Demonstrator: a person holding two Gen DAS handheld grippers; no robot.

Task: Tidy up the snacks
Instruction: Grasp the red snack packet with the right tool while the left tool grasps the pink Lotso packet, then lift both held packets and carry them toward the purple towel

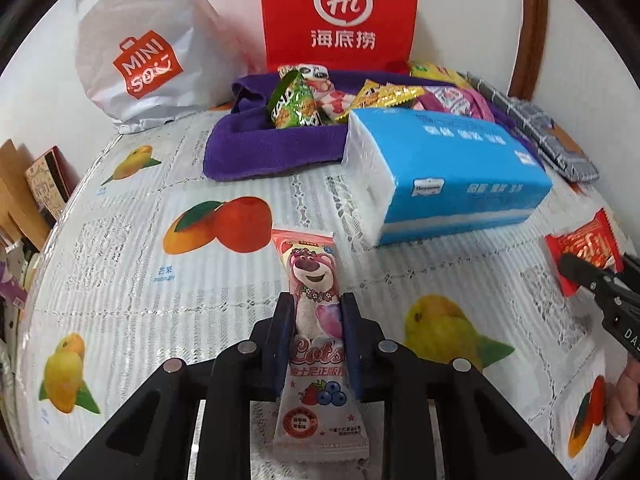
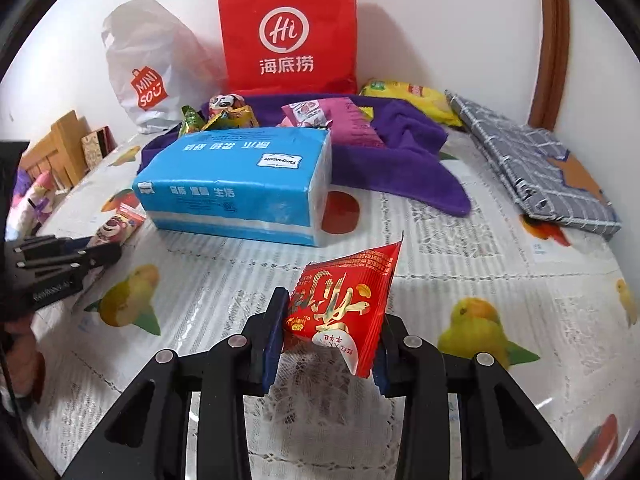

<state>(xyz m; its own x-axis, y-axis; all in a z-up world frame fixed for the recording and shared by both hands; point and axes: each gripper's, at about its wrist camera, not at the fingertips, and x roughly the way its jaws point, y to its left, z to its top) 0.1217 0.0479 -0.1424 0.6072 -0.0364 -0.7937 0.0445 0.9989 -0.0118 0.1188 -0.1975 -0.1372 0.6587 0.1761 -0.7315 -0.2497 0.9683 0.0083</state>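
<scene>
**Snack sorting: two packets in hand, purple cloth ahead**

- Left claw [image 1: 317,316]: pinching a long pink bear-print snack packet [image 1: 316,300] across its middle. The packet's long axis runs along the claw's pointing line, top end forward, bottom end hanging back beneath the fingers. It sits low over the fruit-print tabletop [image 1: 132,264].
- Right claw [image 2: 332,332]: pressed onto a red snack packet [image 2: 344,312], held by its lower half, one corner sticking up and away from the fingers. It appears clear of the tabletop.
- Purple cloth [image 1: 260,152]: at the far side, in front of the red paper bag [image 1: 340,12]. It carries the other snacks [image 1: 296,102], green, gold and pink wrappers in a loose heap.
- Blue tissue pack [image 1: 452,172]: lies between both claws and the cloth, its long side across the path.
- Judged relation: the heap lies ahead of both claws, beyond the tissue pack. From the left claw the cloth's open edge is straight ahead and unobstructed; the right claw faces the tissue pack and would likely have to pass over or round it.
</scene>
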